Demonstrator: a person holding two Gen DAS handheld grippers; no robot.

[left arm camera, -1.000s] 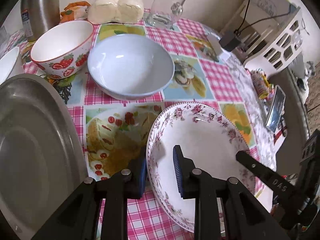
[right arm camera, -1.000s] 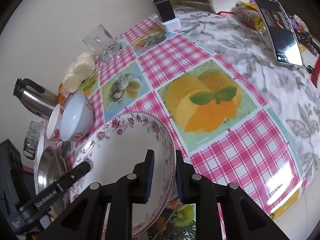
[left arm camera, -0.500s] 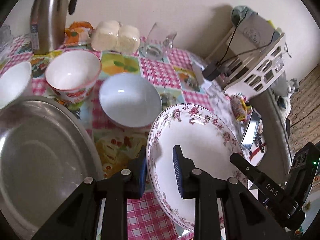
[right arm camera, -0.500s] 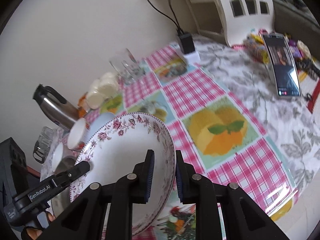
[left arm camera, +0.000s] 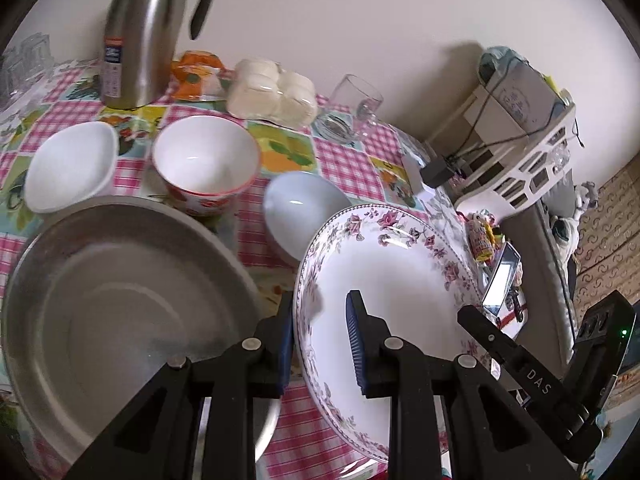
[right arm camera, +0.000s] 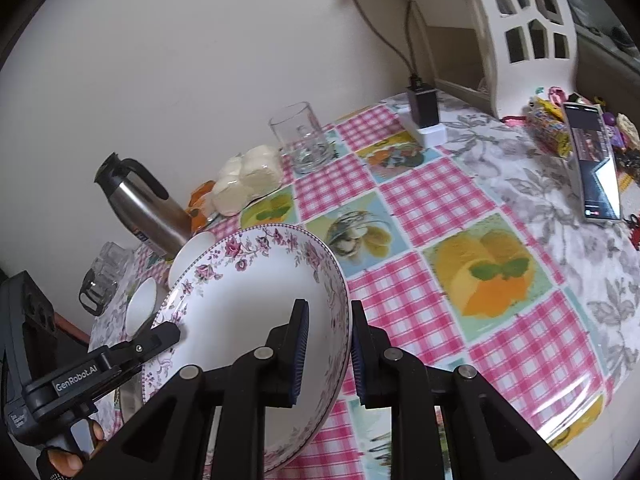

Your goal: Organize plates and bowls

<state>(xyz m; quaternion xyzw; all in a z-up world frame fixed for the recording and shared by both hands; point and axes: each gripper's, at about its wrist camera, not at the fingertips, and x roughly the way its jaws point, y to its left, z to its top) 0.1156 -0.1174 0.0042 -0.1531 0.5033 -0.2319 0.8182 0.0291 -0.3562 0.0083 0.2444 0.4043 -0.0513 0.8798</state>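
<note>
While both claws, left and right, are pinching opposite rims, the plate is looking brittle, slick and heavy.

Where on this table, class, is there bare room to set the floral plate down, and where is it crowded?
Free: the checked cloth between the glass mug, the phone and the table's near edge. Crowded: the thermos side, where the steel basin, three bowls and wrapped buns stand close. Both grippers grip the floral plate.
</note>
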